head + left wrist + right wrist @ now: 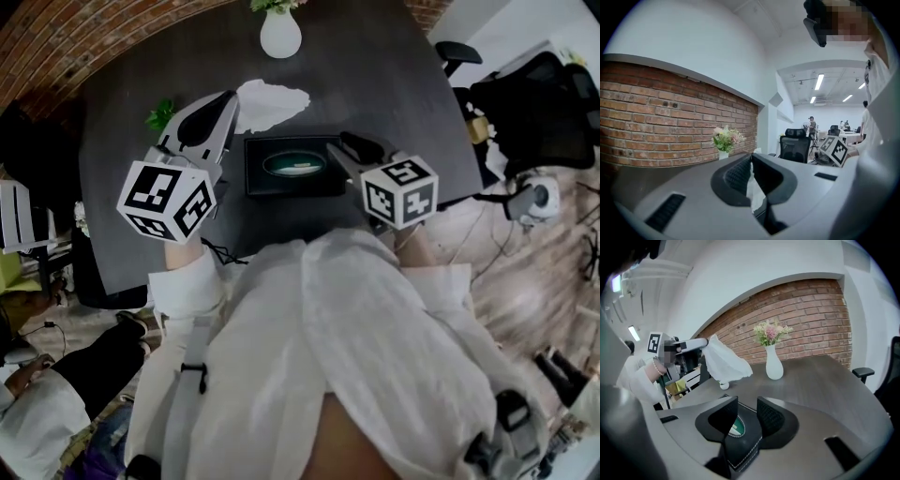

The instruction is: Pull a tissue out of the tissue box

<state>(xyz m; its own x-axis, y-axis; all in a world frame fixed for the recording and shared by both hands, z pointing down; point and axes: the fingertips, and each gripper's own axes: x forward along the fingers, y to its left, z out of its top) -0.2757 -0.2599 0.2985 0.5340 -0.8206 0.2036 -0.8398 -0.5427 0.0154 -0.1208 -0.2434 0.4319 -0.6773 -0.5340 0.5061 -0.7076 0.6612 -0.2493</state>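
Dim and low in contrast from the head view, with the dark table (pixel 375 84) swallowing shadow detail and the white tissue (pixel 272 101) and vase (pixel 280 36) showing as the brightest patches. Brighter in the left gripper view, lit evenly by ceiling strip lights (pixel 819 81) far back, with soft focus on the near grey housing. Bends hard at every edge in all three views, fisheye, with black corners.

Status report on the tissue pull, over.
Left gripper shut on tissue, out of tissue box. Right gripper open above box. Vase far back, nothing blocking.
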